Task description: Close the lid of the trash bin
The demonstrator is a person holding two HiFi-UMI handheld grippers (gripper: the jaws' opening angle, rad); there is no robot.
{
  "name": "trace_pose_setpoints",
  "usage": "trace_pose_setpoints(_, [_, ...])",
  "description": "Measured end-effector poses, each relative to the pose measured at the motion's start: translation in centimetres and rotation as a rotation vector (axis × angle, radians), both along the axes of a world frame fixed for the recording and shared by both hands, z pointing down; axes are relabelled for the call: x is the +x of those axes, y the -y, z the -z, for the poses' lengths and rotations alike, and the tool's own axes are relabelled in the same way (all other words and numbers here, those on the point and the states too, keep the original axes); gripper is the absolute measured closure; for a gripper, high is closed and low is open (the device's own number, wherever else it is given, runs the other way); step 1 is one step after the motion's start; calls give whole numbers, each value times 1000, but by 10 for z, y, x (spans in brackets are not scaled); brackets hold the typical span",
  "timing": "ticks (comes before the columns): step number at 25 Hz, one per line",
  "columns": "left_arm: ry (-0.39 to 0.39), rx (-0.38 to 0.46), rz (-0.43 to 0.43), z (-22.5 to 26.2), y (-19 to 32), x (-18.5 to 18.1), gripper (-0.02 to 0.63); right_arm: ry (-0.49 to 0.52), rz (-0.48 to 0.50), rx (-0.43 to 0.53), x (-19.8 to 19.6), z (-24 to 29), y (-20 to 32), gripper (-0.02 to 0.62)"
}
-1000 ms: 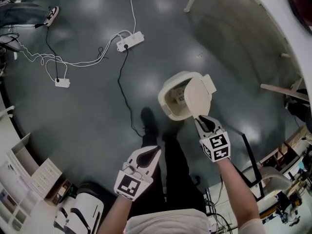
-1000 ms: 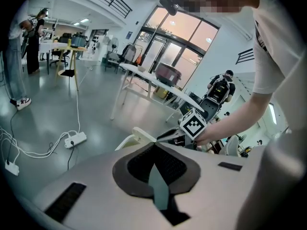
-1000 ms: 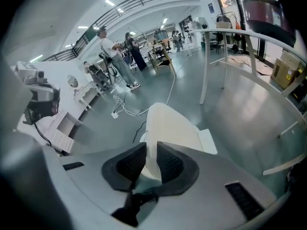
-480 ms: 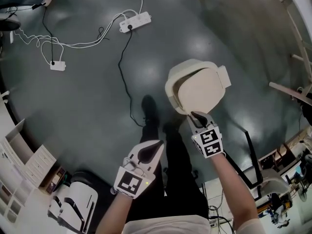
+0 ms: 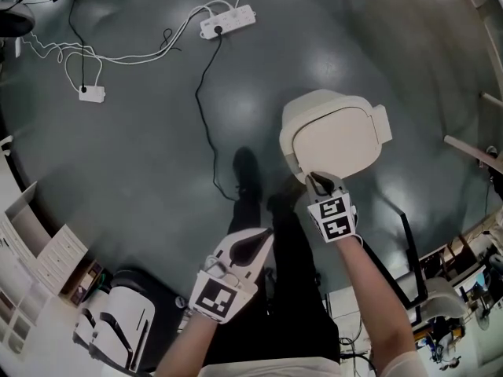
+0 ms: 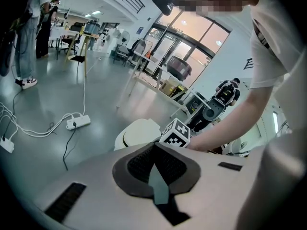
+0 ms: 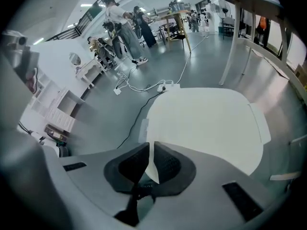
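Note:
A cream trash bin (image 5: 289,129) stands on the grey floor ahead of me. Its flat lid (image 5: 339,138) lies down over the bin's top, almost level. My right gripper (image 5: 318,178) is shut on the lid's near edge; in the right gripper view the lid (image 7: 206,128) runs as a thin wedge between the two pads of the right gripper (image 7: 149,151). My left gripper (image 5: 262,236) hangs lower left, apart from the bin, shut on nothing. The left gripper view has its jaws (image 6: 154,150) together, with the bin (image 6: 138,131) beyond.
A black cable runs from a white power strip (image 5: 228,20) towards the bin. A small adapter (image 5: 92,93) lies far left. White shelving (image 5: 31,238) and a white machine (image 5: 118,328) stand at lower left. Table and chair legs (image 5: 471,148) crowd the right. People stand far off.
The lid has swung from upright down onto the bin's top, with my right gripper holding its edge throughout. The left gripper has hardly moved.

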State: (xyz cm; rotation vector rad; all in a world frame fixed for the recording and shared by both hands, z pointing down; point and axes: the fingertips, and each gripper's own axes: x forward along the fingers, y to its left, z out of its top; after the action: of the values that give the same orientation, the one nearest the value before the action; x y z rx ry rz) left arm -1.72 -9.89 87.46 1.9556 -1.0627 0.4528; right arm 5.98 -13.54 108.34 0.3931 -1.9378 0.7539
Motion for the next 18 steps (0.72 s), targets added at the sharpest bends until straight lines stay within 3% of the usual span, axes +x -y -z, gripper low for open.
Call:
trace_pose_setpoints(11, [-4,-9,28,-17,-11,-19,594,-68,-44,41,-1,-32,1,583])
trace_pose_setpoints(18, [15,-11,16,-9,-21,-20,594,-49,-59,64,5,-6,0,580])
